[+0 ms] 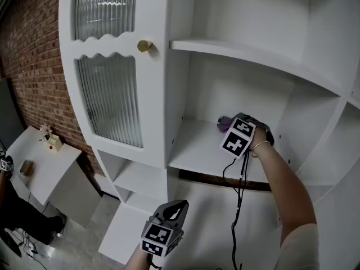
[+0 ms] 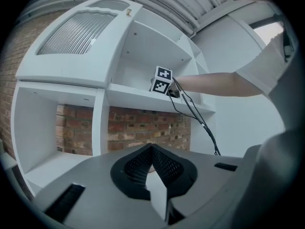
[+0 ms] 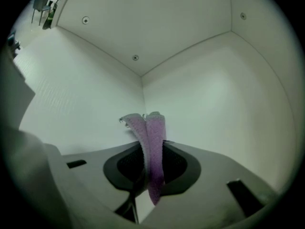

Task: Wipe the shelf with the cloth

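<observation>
Both claws: right claw [image 3: 152,148] pinches the purple cloth [image 3: 155,128]; left claw [image 2: 152,150] closed, empty.
Risk: the cloth may slip free if dragged hard across the shelf [image 1: 194,151].

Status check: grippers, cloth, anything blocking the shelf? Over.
Right gripper shut on cloth, deep over the shelf. Left gripper shut, empty, low outside. Nothing seen in the way.

A red brick wall [image 1: 31,61] stands left of the unit and shows behind its open lower bays [image 2: 143,128]. The closed door [image 1: 157,94] carries ribbed glass panels [image 1: 109,97] and a round brass knob [image 1: 144,45]. A low white table [image 1: 48,170] against the wall holds a small brass-coloured object [image 1: 26,167].
</observation>
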{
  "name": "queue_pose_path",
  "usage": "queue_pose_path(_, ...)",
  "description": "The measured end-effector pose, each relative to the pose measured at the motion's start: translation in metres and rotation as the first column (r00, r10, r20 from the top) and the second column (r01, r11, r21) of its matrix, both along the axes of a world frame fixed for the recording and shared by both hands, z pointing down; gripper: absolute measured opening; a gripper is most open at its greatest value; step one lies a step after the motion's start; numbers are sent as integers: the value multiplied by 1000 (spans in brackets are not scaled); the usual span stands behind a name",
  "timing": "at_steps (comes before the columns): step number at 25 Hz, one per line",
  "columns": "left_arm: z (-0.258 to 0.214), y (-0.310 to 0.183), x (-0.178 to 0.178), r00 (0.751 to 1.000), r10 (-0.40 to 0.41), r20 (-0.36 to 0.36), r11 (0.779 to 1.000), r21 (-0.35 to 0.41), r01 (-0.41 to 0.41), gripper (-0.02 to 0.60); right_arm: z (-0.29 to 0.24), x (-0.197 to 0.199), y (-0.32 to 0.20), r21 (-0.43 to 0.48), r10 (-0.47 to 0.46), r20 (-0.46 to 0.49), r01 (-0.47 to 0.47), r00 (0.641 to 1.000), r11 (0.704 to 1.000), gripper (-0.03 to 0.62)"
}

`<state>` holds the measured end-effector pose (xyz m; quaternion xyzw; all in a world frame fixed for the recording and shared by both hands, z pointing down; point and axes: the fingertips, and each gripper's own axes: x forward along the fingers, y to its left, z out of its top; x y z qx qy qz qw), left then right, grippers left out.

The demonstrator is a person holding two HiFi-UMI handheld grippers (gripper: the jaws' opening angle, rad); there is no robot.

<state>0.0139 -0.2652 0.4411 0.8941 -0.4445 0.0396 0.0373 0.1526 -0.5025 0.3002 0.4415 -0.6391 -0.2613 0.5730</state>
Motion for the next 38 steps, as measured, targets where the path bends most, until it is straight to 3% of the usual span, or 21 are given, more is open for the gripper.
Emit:
queue_pose_path(9, -6, 1, 10, 999, 39, 24, 999, 7, -39, 12, 9, -15, 34, -40, -23, 23, 24, 999, 999, 81)
queue_pose_path(23, -10, 41, 19, 991, 136, 17, 991, 12, -137, 12, 15, -46, 139, -111, -88, 17, 90, 996, 990, 81)
queue_pose_path(35, -6, 71, 18, 976, 216, 21, 976, 17, -216, 12, 19, -58, 208, -104, -77, -2, 77, 997, 992, 78)
queue_pose_path(38, -6, 80, 20, 971, 237, 26, 971, 15, -237, 12, 24, -57, 229, -146, -71, -3, 70, 997, 987, 78)
